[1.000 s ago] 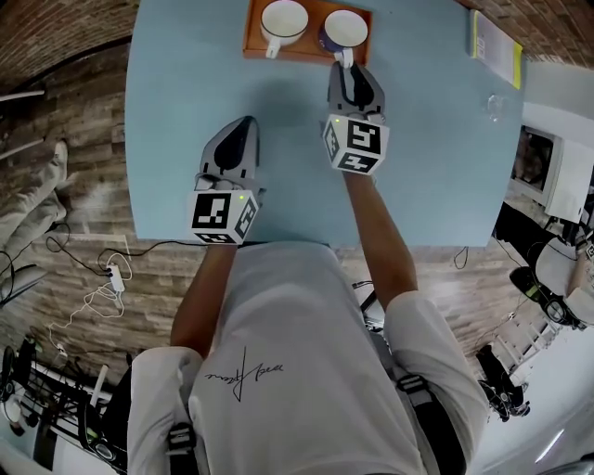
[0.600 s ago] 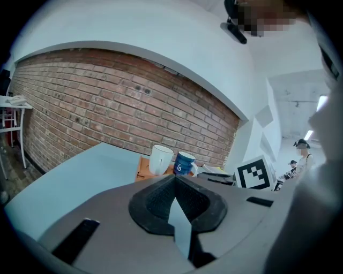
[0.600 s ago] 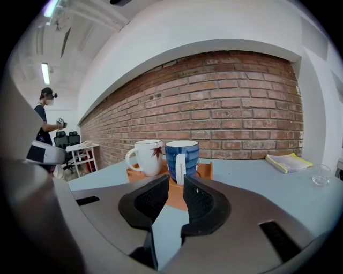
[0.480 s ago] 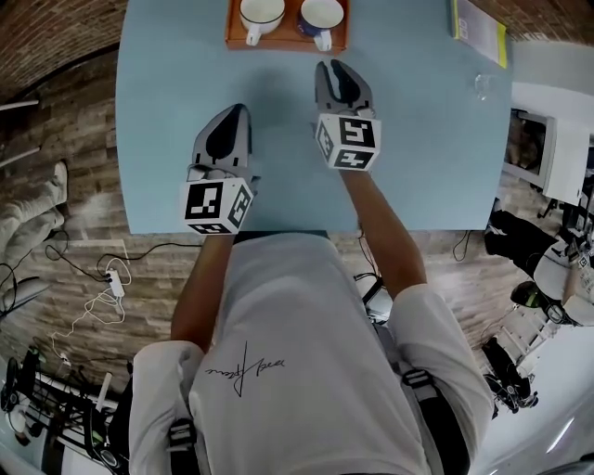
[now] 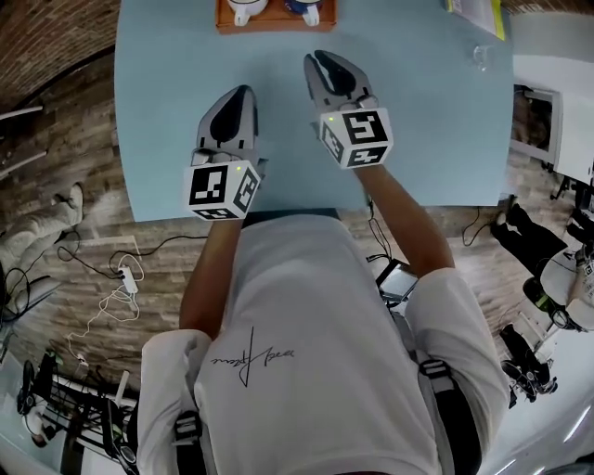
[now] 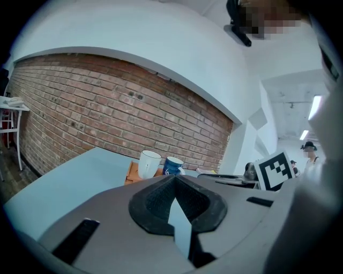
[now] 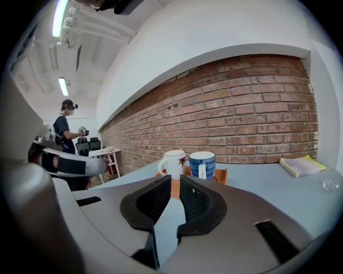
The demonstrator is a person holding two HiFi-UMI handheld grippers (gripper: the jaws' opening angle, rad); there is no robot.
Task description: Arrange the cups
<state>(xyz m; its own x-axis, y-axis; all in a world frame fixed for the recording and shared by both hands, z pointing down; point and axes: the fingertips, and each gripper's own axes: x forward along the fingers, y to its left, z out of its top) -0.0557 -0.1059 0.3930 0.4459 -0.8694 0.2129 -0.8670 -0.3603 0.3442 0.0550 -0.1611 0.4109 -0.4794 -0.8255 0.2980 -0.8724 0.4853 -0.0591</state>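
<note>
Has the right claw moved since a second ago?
Yes. The right claw has backed away from the orange tray toward the person; it was at the blue cup's handle. Its jaws have just been closing, with nothing between them.

- At the top edge of the head view, the orange tray [image 5: 275, 25] is cut off; only its near strip shows.
- The white cup [image 5: 243, 11] and blue cup [image 5: 305, 9] on it are clipped too, so I can't see the 2 rims.
- The yellow-edged book [image 5: 475, 9] at upper right is cut to a corner.
- A small clear thing [image 5: 479, 57] near it is too small to tell.
- In the right gripper view, my right gripper [image 7: 172, 182] covers the tray's front.
</note>
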